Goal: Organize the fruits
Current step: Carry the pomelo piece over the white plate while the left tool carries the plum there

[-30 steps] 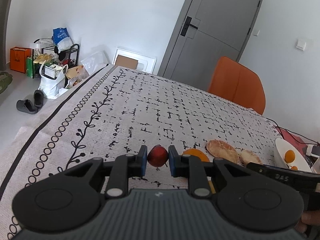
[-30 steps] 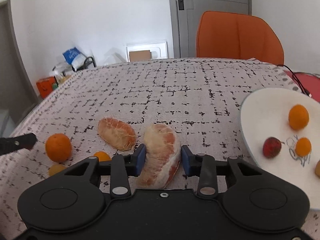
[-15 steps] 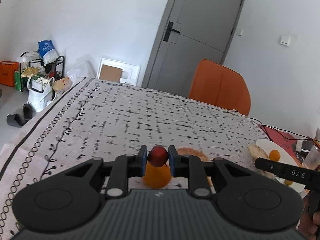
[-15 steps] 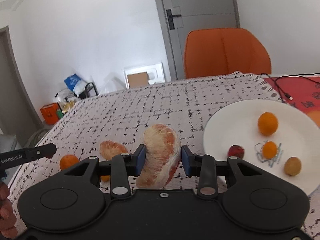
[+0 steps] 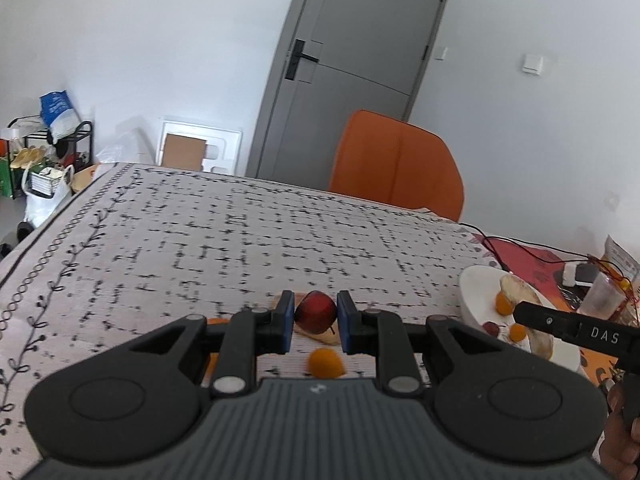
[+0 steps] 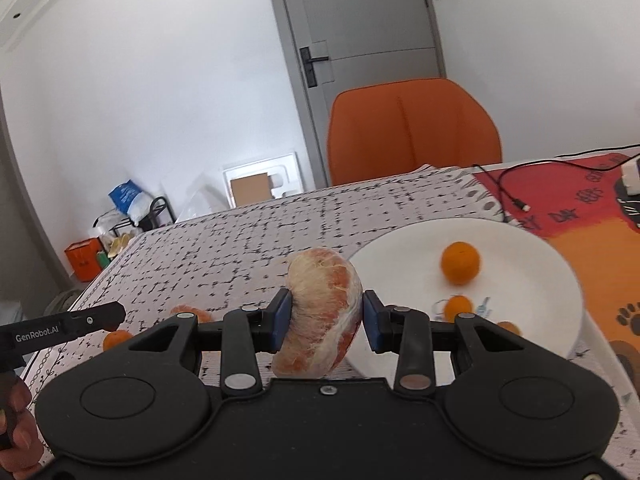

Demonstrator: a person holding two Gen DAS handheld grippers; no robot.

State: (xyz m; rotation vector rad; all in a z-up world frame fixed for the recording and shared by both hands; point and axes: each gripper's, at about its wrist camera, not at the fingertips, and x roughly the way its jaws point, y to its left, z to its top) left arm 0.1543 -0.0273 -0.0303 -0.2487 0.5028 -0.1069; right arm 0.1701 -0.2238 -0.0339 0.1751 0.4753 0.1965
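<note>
My left gripper [image 5: 315, 322] is shut on a small red fruit [image 5: 315, 311] and holds it above the patterned tablecloth [image 5: 224, 236]. A small orange [image 5: 325, 363] and a peeled citrus piece [image 5: 316, 334] lie under it. My right gripper [image 6: 323, 322] is shut on a large peeled pomelo segment [image 6: 320, 312], held just left of the white plate [image 6: 520, 248]. The plate holds small oranges [image 6: 460, 262] and also shows in the left wrist view [image 5: 476, 292]. The left gripper's finger [image 6: 80, 322] shows at the left of the right wrist view.
An orange chair [image 6: 412, 128] stands at the table's far edge before a grey door [image 5: 352, 64]. A red mat with a black cable [image 6: 516, 196] lies right of the plate. A plastic cup [image 5: 604, 292] stands at far right. More citrus pieces [image 6: 116, 338] lie on the cloth.
Both grippers have risen and swung right toward the plate, each keeping its fruit. The plate now lies closer in both views.
</note>
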